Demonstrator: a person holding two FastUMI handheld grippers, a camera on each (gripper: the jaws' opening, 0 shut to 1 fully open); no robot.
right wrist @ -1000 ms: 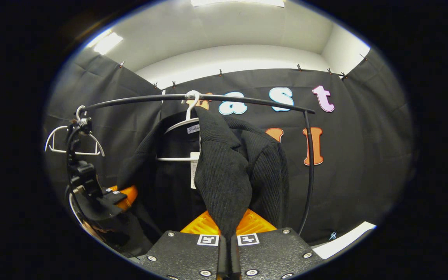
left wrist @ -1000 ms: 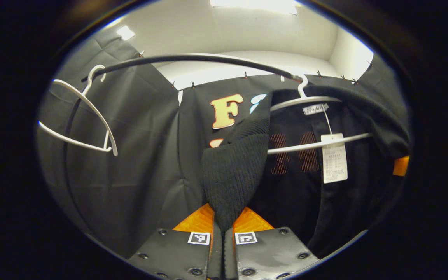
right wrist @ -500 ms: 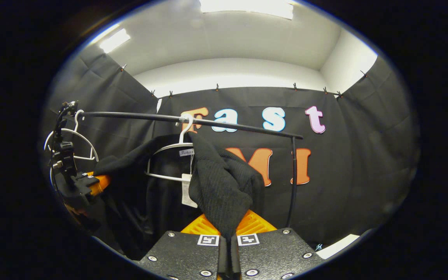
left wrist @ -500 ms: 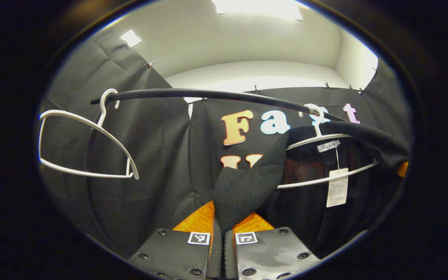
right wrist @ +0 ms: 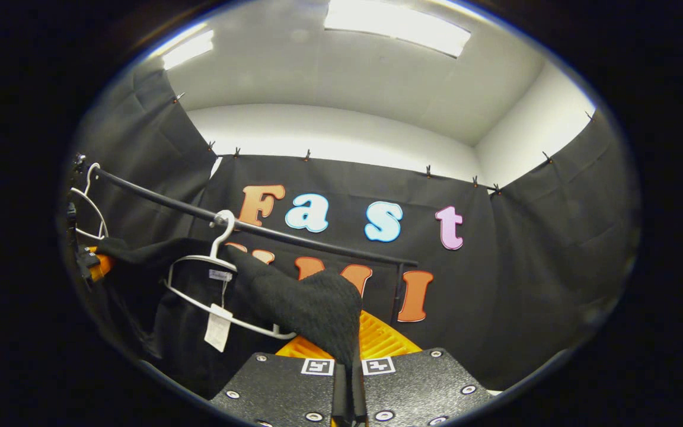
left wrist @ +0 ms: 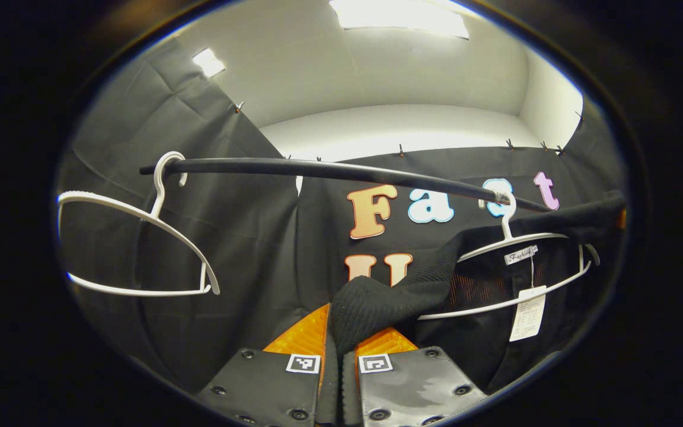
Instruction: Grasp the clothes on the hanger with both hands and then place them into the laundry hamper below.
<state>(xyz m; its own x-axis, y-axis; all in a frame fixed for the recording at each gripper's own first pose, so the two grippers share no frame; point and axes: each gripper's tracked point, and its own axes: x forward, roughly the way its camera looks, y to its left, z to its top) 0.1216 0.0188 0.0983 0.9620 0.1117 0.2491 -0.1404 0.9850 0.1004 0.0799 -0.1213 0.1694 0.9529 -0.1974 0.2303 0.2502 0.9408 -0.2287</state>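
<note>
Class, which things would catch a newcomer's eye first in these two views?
A black knit garment stretches from a white hanger down into the left gripper, which pinches it. Its other shoulder is pinched by the right gripper. An empty white hanger hangs from the black rail.

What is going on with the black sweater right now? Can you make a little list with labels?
garment: black knit sweater, partly pulled off its hanger
left gripper: shut on the sweater's fabric
right gripper: shut on the sweater's fabric
sweater's hanger: white, hooked on the rail, tilted
rail: black bar
paper tag: hangs from the collar
spare hanger: white, bare, on the rail
</note>
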